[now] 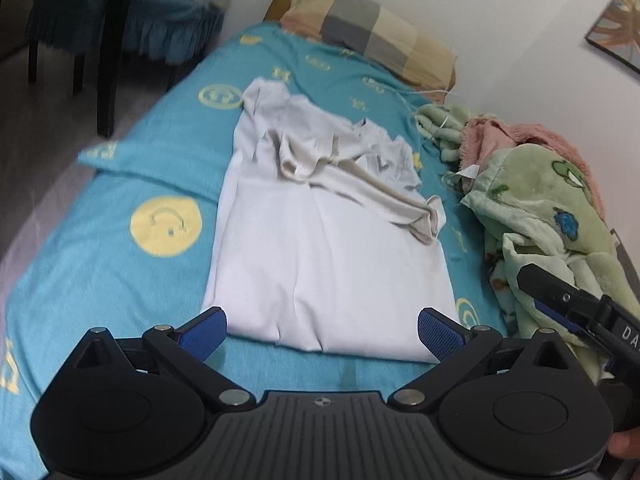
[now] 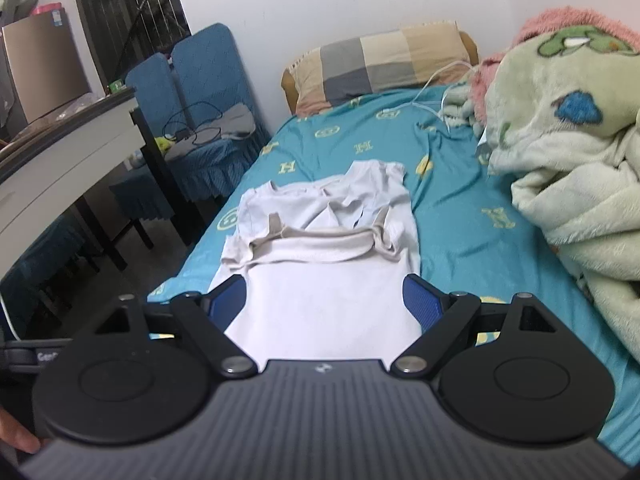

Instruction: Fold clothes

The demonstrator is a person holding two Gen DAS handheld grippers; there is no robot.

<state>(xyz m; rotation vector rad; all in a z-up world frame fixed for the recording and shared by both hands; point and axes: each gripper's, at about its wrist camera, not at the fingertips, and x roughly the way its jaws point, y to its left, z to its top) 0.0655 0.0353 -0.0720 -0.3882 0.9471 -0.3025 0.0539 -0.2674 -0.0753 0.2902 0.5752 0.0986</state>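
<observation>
A white T-shirt (image 1: 320, 248) lies flat on the teal bed sheet (image 1: 120, 184), its sleeves folded in over the chest and its hem toward me. My left gripper (image 1: 322, 332) is open and empty, hovering just above the hem. My right gripper (image 2: 326, 304) is open and empty above the lower part of the same shirt (image 2: 324, 280). The right gripper also shows at the right edge of the left wrist view (image 1: 568, 304).
A checked pillow (image 1: 372, 36) lies at the bed's head. A heap of green and pink blankets (image 1: 540, 200) fills the bed's right side by the wall. A white cable (image 2: 436, 92) lies near the pillow. A table (image 2: 60, 152) and blue chairs (image 2: 200, 92) stand left of the bed.
</observation>
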